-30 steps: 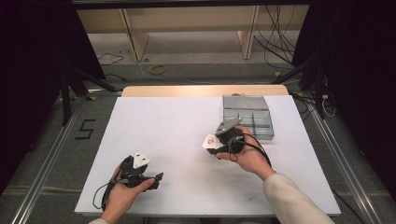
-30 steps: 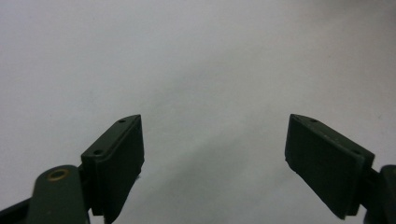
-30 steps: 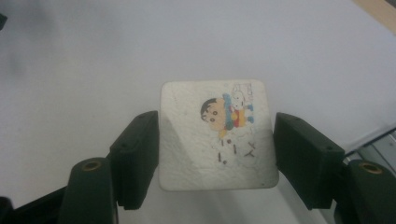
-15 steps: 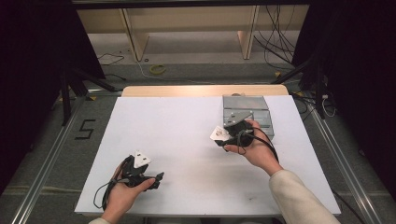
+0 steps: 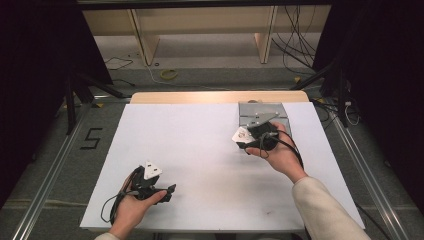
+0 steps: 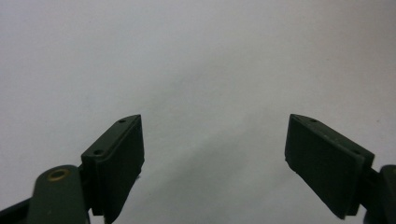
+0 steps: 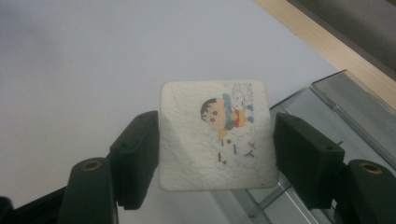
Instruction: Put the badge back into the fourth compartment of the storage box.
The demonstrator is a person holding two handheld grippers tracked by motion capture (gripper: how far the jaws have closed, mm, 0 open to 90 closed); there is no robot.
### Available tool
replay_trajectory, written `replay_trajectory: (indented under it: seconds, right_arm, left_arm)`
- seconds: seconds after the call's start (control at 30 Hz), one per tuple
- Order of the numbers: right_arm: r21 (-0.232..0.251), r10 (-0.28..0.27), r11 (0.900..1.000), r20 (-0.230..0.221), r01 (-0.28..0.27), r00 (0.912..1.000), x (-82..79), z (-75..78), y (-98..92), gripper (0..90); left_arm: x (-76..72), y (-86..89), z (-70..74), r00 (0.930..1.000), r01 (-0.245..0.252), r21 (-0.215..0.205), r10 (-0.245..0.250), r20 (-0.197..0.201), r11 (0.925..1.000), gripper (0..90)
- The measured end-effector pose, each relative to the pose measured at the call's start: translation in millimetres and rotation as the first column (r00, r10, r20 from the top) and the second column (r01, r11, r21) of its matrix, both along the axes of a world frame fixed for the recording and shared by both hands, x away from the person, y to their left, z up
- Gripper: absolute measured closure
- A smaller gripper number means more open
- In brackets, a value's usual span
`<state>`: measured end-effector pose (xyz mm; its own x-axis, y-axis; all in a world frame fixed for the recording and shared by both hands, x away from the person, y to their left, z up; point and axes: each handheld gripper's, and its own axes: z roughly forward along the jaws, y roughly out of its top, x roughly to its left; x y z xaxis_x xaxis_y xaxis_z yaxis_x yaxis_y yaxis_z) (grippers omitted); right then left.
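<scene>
A: Nearest, what is the left gripper point(image 5: 167, 190) doing?
B: It rests low on the white table point(image 5: 200, 150), jaws wide apart, unmoved since a second ago.
A: And farther off?
B: The right gripper point(image 7: 215, 140) is clamped on a white square card point(image 7: 217, 135) with a cartoon print. It has carried it farther out, over the grey tray point(image 5: 277, 112).

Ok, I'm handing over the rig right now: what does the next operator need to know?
Right gripper: shut on a white square tile with a cartoon print, held above the table next to the grey compartment tray.
Left gripper: open, holding nothing, low over bare table near the front edge.
Done: tile picked up.
Left: probably setting it down; the destination isn't evident.
</scene>
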<state>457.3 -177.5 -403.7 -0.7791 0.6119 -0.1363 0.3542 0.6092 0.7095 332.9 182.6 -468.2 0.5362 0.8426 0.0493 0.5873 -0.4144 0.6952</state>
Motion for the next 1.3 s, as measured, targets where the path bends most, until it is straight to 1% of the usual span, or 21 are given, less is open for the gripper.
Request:
replay_trajectory:
  seconds: [0.17,0.27,0.5,0.67,0.8,0.93,1.0,1.3]
  right_arm:
    - [-0.011,-0.029,1.000,0.009,0.029,0.9995,9.6,4.0,-6.3,34.0]
    - [-0.016,-0.055,0.998,0.000,0.055,0.9985,15.8,3.4,-9.9,34.0]
    - [-0.025,-0.118,0.993,-0.007,0.118,0.9930,29.3,0.7,-17.8,33.9]
    - [-0.058,-0.132,0.990,-0.016,0.131,0.9911,36.5,-4.6,-16.2,33.9]
    - [-0.090,-0.159,0.984,-0.031,0.156,0.9868,42.5,-11.2,-15.6,34.0]
    - [-0.131,-0.175,0.977,-0.046,0.168,0.9835,47.9,-18.1,-16.1,33.9]
    - [-0.144,-0.184,0.974,-0.052,0.175,0.9816,49.5,-20.9,-15.6,34.0]
    - [-0.170,-0.184,0.971,-0.067,0.171,0.9806,53.9,-28.2,-12.1,33.9]
  left_arm:
    - [-0.1,-0.2,0.2,1.0000,0.002,0.001,-0.002,-0.003,1.0000,19.1]
    - [0.0,0.0,0.1,1.0000,0.001,0.000,-0.001,0.000,1.0000,19.1]
    - [0.1,0.1,0.1,1.0000,0.000,0.000,0.000,-0.002,1.0000,19.2]
    - [0.1,0.0,0.3,1.0000,0.001,0.001,-0.001,-0.002,1.0000,19.2]
    - [0.1,0.1,0.1,1.0000,0.000,0.000,0.000,-0.003,1.0000,19.2]
    - [-0.1,0.1,0.3,1.0000,-0.001,-0.003,0.001,-0.002,1.0000,19.2]
    - [0.1,0.4,0.1,1.0000,-0.001,-0.002,0.001,-0.004,1.0000,19.2]
    - [0.0,0.4,0.3,1.0000,-0.001,-0.004,0.001,-0.005,1.0000,19.2]
